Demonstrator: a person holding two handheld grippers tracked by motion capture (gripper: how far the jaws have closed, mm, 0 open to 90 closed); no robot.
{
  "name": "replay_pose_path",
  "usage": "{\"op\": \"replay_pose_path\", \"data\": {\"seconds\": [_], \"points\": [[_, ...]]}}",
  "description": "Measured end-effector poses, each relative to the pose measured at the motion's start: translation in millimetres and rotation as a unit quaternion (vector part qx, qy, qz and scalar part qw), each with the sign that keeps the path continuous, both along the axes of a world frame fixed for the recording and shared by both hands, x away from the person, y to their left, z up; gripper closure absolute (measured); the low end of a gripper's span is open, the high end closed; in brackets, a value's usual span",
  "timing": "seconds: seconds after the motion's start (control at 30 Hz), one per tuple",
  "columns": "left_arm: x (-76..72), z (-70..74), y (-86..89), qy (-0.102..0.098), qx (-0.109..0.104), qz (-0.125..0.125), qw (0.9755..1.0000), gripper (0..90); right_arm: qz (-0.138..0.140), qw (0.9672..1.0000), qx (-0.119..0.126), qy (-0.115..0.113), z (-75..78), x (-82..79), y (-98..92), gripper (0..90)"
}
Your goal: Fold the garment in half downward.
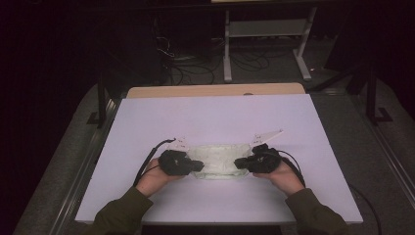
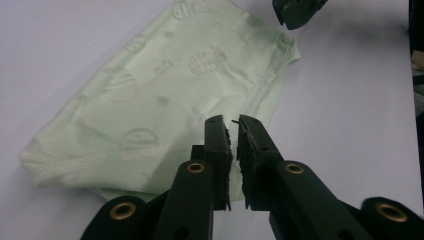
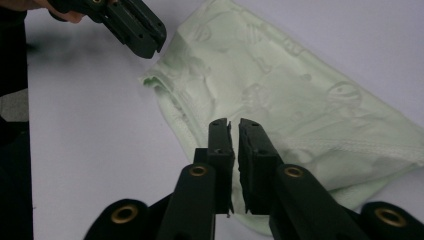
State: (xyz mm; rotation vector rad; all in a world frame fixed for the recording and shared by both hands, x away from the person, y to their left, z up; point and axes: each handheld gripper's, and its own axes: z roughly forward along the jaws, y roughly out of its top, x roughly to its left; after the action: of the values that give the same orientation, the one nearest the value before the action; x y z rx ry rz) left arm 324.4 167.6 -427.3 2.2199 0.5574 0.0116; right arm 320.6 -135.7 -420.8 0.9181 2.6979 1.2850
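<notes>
- High view: a pale green cloth point(image 1: 218, 160) lies flat on the white worktop point(image 1: 215, 117), nearer its near edge than its far edge and about midway between the left and right edges.
- High view: the left gripper point(image 1: 197, 166) comes in at the cloth's left end and the right gripper point(image 1: 240, 163) at its right end, each held in one of the person's hands; both tips sit over the cloth's ends, and the two point toward each other.
- High view: a black cable point(image 1: 152, 152) curls away from the left gripper toward the worktop's left edge, and a thin white strip point(image 1: 267, 134) lies just beyond the cloth's right end, toward the far edge.
- Left gripper view: the two black jaws stand almost together, a thin slit between them, their tips over the stitched hem at the cloth's point(image 2: 165, 100) edge. Whether any fabric is nipped between them I cannot tell.
- Left gripper view: the cloth, printed with faint round motifs, spreads up and to the left; the tip of the right gripper point(image 2: 295, 12) shows at the top, just above the cloth's far corner.
- Right gripper view: the jaws are likewise nearly together, tips over the cloth's point(image 3: 300, 95) edge; a pinch of fabric cannot be made out.
- Right gripper view: the left gripper point(image 3: 150, 40) reaches in from the top left, its tip just beside the cloth's bunched far corner.
</notes>
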Motion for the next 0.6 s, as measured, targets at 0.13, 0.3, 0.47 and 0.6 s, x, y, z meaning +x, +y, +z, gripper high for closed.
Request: {"op": "replay_pose_path", "data": {"seconds": [0.13, 0.3, 0.47, 0.6], "points": [[-0.2, -4.5, -3.1, 0.01, 0.009, -0.009, 0.9999, 88.0, 0.017, 0.9997, -0.013, 0.008, -4.7, -0.5, 5.0, 86.8], [-1.3, -10.2, -7.5, 0.018, 0.024, -0.019, 0.9994, 89.9, 0.034, 0.9987, -0.03, 0.023, -9.6, -1.2, 9.3, 88.3], [-2.3, -15.4, -10.9, 0.023, 0.037, -0.027, 0.9987, 89.9, 0.045, 0.997, -0.053, 0.034, -16.4, -1.5, 13.1, 88.7], [-2.1, -17.8, -11.5, 0.025, 0.042, -0.029, 0.9984, 90.0, 0.052, 0.9956, -0.068, 0.038, -19.9, -2.1, 16.0, 88.8]]}}
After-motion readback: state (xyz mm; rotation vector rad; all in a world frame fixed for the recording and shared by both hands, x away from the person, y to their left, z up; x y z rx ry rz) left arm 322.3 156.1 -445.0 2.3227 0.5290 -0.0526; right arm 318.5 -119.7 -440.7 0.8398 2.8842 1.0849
